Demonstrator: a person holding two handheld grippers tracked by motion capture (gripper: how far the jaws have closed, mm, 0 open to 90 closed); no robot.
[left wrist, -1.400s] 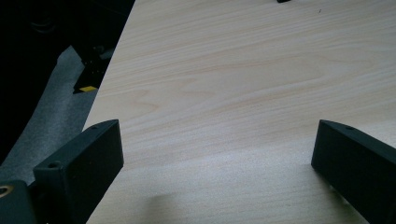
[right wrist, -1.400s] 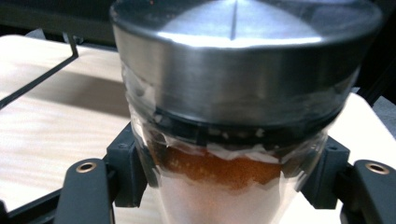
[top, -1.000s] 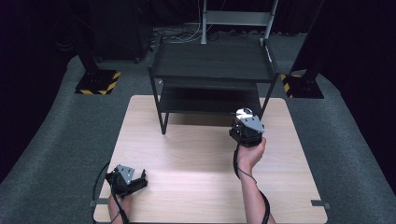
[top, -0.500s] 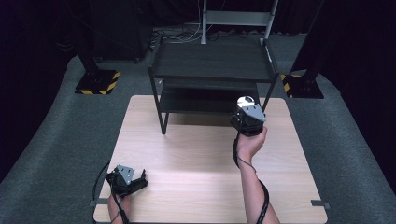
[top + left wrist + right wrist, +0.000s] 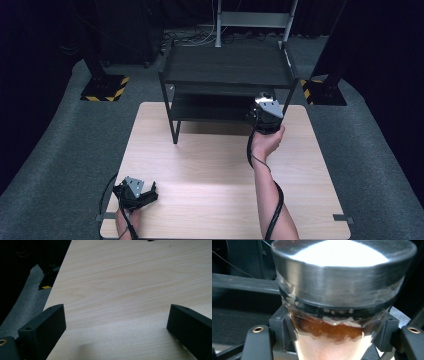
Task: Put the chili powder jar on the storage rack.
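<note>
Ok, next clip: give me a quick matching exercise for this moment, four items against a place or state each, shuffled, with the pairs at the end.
Items:
1. left gripper
2. right gripper
3. glass jar with metal lid
4. black two-tier shelf

Places or states:
A. stands at the far edge of the wooden table
B. open, low over the table's near left corner
C. held between two jaws, brown contents inside
D. shut on something, raised at the shelf's right end

Pairs: 1-B, 2-D, 3-C, 4-A
</note>
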